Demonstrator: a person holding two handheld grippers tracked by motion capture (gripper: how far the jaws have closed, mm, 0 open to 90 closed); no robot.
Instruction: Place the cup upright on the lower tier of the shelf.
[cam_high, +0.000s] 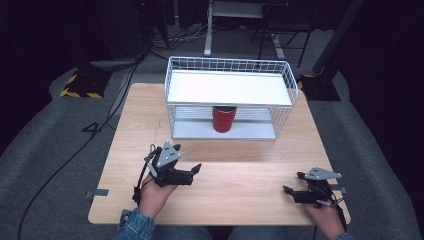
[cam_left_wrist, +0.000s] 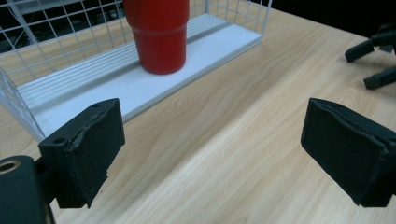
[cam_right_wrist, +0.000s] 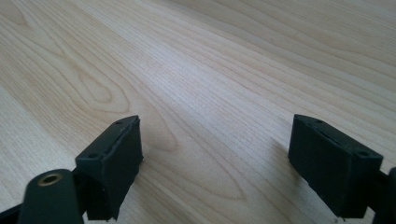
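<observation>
A red cup stands upright on the lower shelf of a white wire rack at the back of the wooden table. In the left gripper view the red cup is ahead and to the left, on the rack's white lower shelf. My left gripper lies near the table's front left, pointing right; it is open with nothing between its pads. My right gripper sits at the front right, pointing left, open over bare wood. The right gripper's jaws also show in the left gripper view.
The rack has a white upper shelf roofing the cup, with wire walls at its sides and back. Bare tabletop lies between the grippers and the rack. Grey carpet, cables and stand bases surround the table.
</observation>
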